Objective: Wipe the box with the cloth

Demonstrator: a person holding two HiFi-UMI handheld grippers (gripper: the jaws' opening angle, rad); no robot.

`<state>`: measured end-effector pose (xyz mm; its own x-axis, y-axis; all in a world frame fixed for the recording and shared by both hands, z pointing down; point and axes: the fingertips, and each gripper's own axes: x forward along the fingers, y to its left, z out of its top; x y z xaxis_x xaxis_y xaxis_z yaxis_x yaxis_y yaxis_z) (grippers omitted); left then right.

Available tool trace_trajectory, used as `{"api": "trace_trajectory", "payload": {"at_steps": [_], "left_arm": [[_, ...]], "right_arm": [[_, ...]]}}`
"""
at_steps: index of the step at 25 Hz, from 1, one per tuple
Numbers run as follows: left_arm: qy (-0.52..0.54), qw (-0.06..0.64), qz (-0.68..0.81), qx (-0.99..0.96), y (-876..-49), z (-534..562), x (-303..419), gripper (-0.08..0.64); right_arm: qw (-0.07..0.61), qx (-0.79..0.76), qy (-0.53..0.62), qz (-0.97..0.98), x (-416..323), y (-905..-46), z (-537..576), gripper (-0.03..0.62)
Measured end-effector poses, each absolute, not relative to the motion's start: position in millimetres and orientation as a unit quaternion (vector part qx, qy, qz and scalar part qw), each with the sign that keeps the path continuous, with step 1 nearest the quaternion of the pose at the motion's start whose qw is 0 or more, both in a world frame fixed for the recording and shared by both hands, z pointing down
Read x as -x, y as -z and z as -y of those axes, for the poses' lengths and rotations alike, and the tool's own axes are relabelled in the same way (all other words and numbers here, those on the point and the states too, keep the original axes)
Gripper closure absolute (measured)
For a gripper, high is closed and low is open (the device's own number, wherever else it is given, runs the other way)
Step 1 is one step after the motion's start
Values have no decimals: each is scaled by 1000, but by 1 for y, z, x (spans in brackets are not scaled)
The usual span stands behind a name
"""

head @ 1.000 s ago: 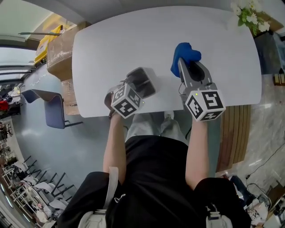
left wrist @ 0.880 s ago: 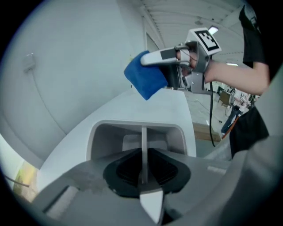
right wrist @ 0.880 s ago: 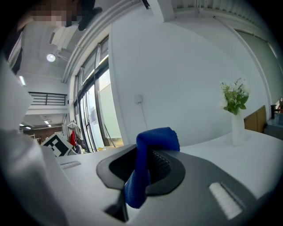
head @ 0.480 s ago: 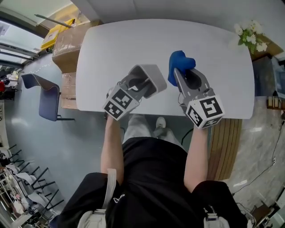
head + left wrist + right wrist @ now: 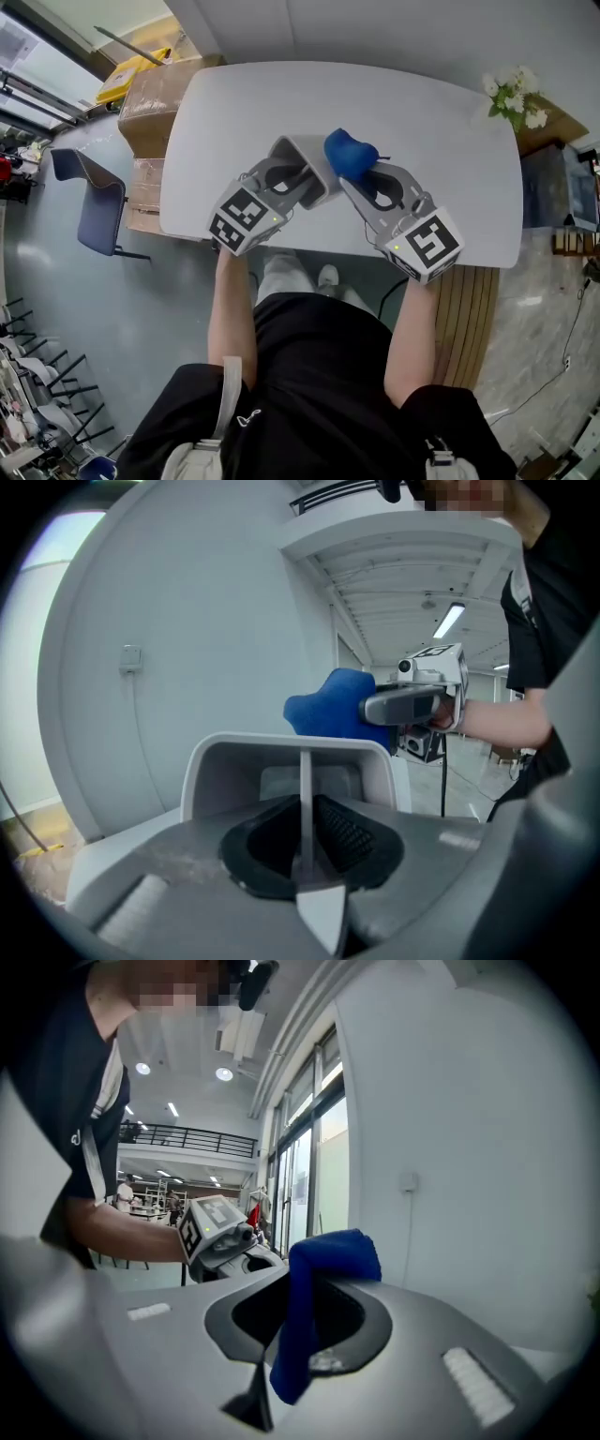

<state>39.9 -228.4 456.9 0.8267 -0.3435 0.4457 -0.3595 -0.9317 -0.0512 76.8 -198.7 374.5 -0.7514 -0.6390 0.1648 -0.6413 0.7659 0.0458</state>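
A white open-topped box (image 5: 307, 161) is lifted off the white table (image 5: 431, 112), with my left gripper (image 5: 296, 175) shut on its thin wall. In the left gripper view that wall (image 5: 305, 789) stands edge-on between the jaws. My right gripper (image 5: 360, 171) is shut on a blue cloth (image 5: 349, 154), whose bunched end lies against the box's right upper edge. In the right gripper view the cloth (image 5: 314, 1288) hangs between the jaws, and the left gripper (image 5: 217, 1230) shows beyond it. From the left gripper view the cloth (image 5: 330, 707) sits just behind the box rim.
Brown cardboard boxes (image 5: 155, 94) stand off the table's left end, with a blue chair (image 5: 94, 202) beside them. White flowers (image 5: 511, 94) stand at the table's far right corner. A slatted wooden bench (image 5: 469, 319) runs along the near right side.
The right gripper has carried the blue cloth leftward until it meets the box. The left gripper has lifted and turned the box toward the cloth.
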Motion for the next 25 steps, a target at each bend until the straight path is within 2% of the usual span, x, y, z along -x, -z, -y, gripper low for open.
{"api": "trace_trajectory", "payload": {"at_steps": [17, 25], "left_arm": [[-222, -68, 134, -963, -418, 207, -44, 509], [-230, -78, 80, -967, -422, 187, -44, 509]], "right_arm": [[97, -234, 25, 967, -37, -341, 164, 534], [98, -191, 30, 976, -27, -339, 156, 534]]}}
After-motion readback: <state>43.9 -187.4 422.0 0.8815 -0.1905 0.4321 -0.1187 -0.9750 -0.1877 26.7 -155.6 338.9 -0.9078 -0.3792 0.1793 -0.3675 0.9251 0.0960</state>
